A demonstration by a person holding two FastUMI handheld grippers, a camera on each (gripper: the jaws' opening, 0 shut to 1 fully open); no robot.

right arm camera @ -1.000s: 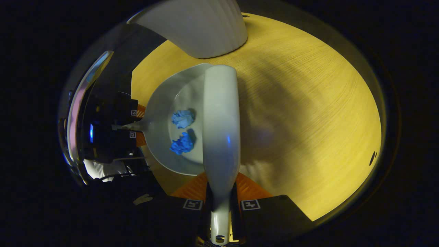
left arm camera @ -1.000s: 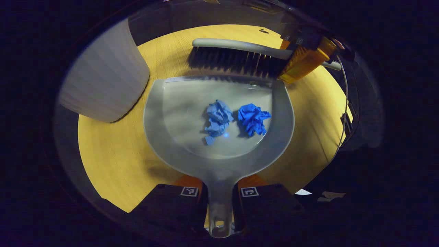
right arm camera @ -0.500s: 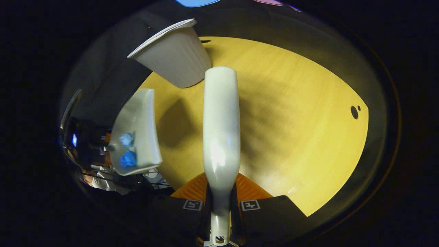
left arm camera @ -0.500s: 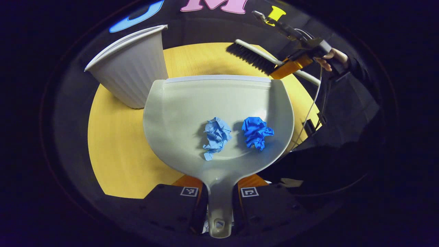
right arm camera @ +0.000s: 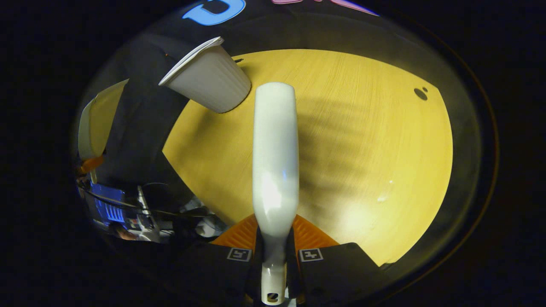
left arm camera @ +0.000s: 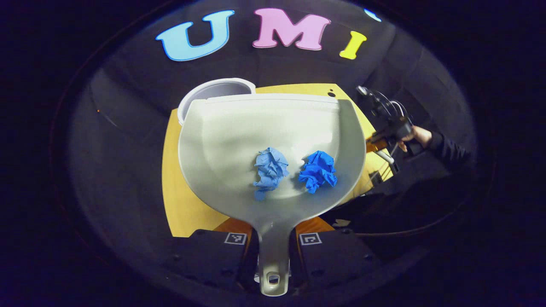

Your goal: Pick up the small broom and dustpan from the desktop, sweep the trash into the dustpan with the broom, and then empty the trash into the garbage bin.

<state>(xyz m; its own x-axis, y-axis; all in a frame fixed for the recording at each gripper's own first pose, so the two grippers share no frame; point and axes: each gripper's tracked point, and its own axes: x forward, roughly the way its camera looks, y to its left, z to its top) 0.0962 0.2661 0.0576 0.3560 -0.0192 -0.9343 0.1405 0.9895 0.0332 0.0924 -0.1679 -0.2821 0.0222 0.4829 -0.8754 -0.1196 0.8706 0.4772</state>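
My left gripper [left arm camera: 273,238] is shut on the handle of the grey dustpan [left arm camera: 222,140], which is held up above the round yellow table [left arm camera: 181,204]. Two crumpled paper wads lie in the pan: a light blue one [left arm camera: 269,170] and a darker blue one [left arm camera: 318,170]. The white ribbed garbage bin [left arm camera: 217,89] peeks out behind the pan's far left edge. My right gripper [right arm camera: 274,251] is shut on the handle of the small broom [right arm camera: 274,157], seen from its pale back, above the table [right arm camera: 362,149]. The bin [right arm camera: 209,81] stands to its upper left, the raised dustpan [right arm camera: 91,123] far left.
In the left gripper view the other gripper [left arm camera: 390,128] and the hand holding it [left arm camera: 416,136] are off to the right, past the table edge. A small dark hole [right arm camera: 420,93] marks the tabletop. Cables and equipment [right arm camera: 128,209] sit below the table's left edge.
The dustpan has been lifted off the table with both wads in it, toward the bin. The broom has pulled away from the pan and to the right.
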